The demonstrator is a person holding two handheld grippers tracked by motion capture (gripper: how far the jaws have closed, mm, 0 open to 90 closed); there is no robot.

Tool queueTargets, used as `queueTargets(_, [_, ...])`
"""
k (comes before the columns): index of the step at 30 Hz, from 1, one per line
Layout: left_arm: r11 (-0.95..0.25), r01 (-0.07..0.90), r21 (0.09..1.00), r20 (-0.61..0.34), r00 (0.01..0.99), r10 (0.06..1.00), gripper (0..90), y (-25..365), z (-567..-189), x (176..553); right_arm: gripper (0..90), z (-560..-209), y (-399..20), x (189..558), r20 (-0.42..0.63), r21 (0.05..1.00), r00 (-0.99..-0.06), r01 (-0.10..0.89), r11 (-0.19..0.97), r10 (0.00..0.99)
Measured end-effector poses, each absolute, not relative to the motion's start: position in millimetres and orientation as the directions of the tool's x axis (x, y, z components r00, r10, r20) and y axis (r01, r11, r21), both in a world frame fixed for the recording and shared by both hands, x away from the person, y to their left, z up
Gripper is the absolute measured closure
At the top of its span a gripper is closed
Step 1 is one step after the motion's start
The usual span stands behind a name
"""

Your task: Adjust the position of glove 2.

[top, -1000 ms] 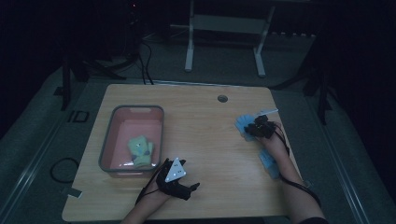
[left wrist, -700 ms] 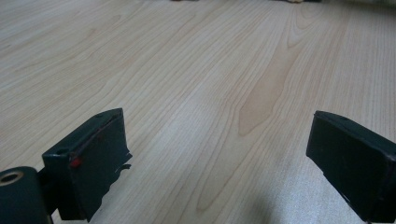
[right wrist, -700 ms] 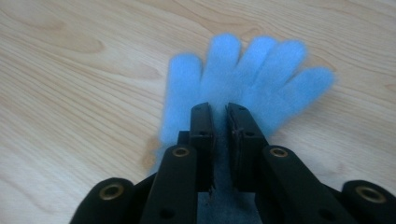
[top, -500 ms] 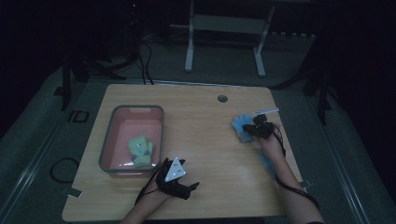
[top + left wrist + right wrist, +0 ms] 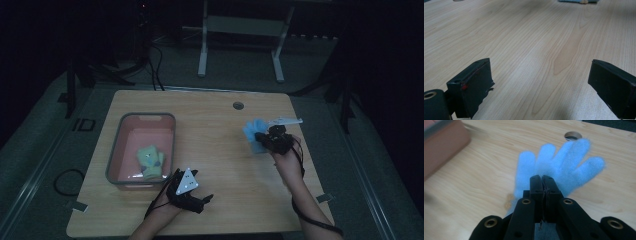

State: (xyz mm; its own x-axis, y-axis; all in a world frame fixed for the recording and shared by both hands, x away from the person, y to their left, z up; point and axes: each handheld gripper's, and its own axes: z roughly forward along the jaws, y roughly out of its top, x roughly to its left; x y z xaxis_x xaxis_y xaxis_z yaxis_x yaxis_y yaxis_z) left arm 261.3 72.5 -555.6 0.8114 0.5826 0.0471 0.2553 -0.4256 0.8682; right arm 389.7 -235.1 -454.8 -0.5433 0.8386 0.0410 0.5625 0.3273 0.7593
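Dark room, wooden tabletop (image 5: 210,120). Our right tool (image 5: 543,182) just closed fully on blue glove (image 5: 564,162), lifted it; bin (image 5: 117,165) next. Left tool (image 5: 541,82) wide open, empty.

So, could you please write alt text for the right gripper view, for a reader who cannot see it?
The right gripper, its two black jaws shut together, holds a fuzzy light blue glove by its palm, the fingers spread away from the camera. Behind it lie the wooden table, a round hole and a blurred pink bin.
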Motion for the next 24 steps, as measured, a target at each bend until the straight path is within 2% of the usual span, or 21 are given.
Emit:
queueTargets(4, [-0.426, 0.249, 0.87, 0.053, 0.811, 0.583, 5.7, 73, -555, 262, 87.5, -459, -225, 368, 0.076, 0.762, -0.517, 0.582, 0.285, 0.852])
queueTargets(6, [-0.429, 0.248, 0.869, 0.059, 0.808, 0.586, 5.7, 74, -554, 262, 87.6, -464, -219, 359, 0.14, 0.752, -0.507, 0.613, 0.241, 0.851])
queueTargets(10, [-0.422, 0.251, 0.871, 0.052, 0.807, 0.588, 5.7, 74, -553, 261, 87.5, -477, -202, 346, 0.156, 0.741, -0.503, 0.628, 0.236, 0.85])
queueTargets(16, [-0.428, 0.242, 0.871, 0.062, 0.81, 0.584, 5.7, 74, -552, 260, 87.5, -499, -173, 328, 0.126, 0.729, -0.505, 0.631, 0.265, 0.854])
queueTargets(24, [-0.424, 0.24, 0.873, 0.059, 0.812, 0.58, 5.7, 73, -553, 258, 87.5, -522, -162, 319, 0.129, 0.705, -0.488, 0.657, 0.266, 0.863])
